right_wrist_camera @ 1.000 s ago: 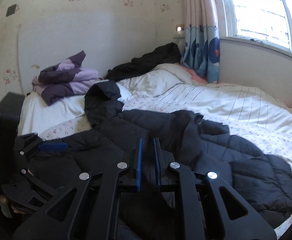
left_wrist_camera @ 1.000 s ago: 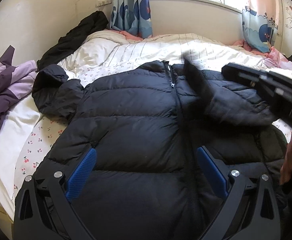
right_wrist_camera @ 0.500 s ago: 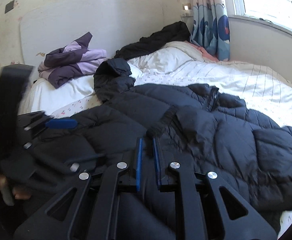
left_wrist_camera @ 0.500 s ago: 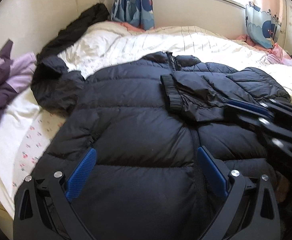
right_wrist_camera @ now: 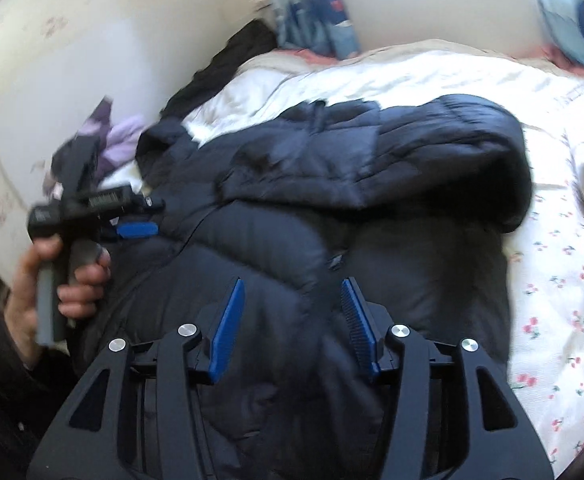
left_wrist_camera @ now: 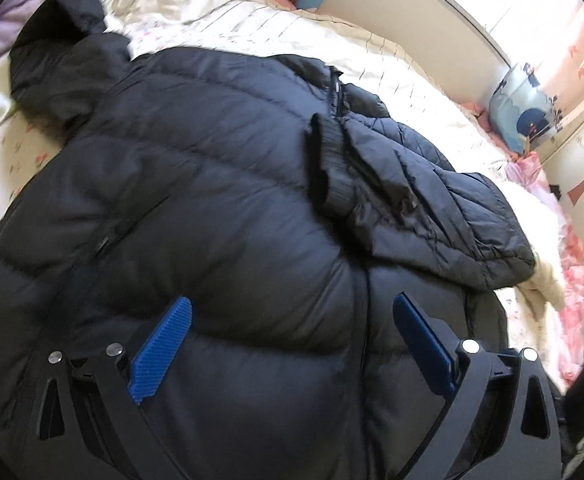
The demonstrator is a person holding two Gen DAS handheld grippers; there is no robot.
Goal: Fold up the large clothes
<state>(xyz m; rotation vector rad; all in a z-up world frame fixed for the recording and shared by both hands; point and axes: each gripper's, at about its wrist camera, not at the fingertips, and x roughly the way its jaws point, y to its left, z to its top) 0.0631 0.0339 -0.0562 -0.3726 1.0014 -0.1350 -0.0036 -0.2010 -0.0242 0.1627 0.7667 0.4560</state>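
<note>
A black puffer jacket lies spread front-up across the bed, its zipper running down the middle and its hood lying toward the pillow end. One sleeve is folded inward across the chest, its ribbed cuff resting near the zipper line; in the right wrist view the same sleeve lies as a thick band over the jacket's upper part. The left gripper hangs low over the jacket's lower front with its jaws spread wide and nothing between them, the blue pads just above the quilted fabric. The right gripper is likewise over the lower part of the jacket, jaws released and parted, holding nothing. From the right wrist view the left gripper appears at the jacket's left edge, held by the person's hand around its grey handle, though this part is blurred. The bed carries a white quilt with thin stripes and a sheet printed with small cherries. Near the headboard wall lie a purple garment and another dark garment. A blue patterned curtain hangs by the window ledge beyond the bed.
</note>
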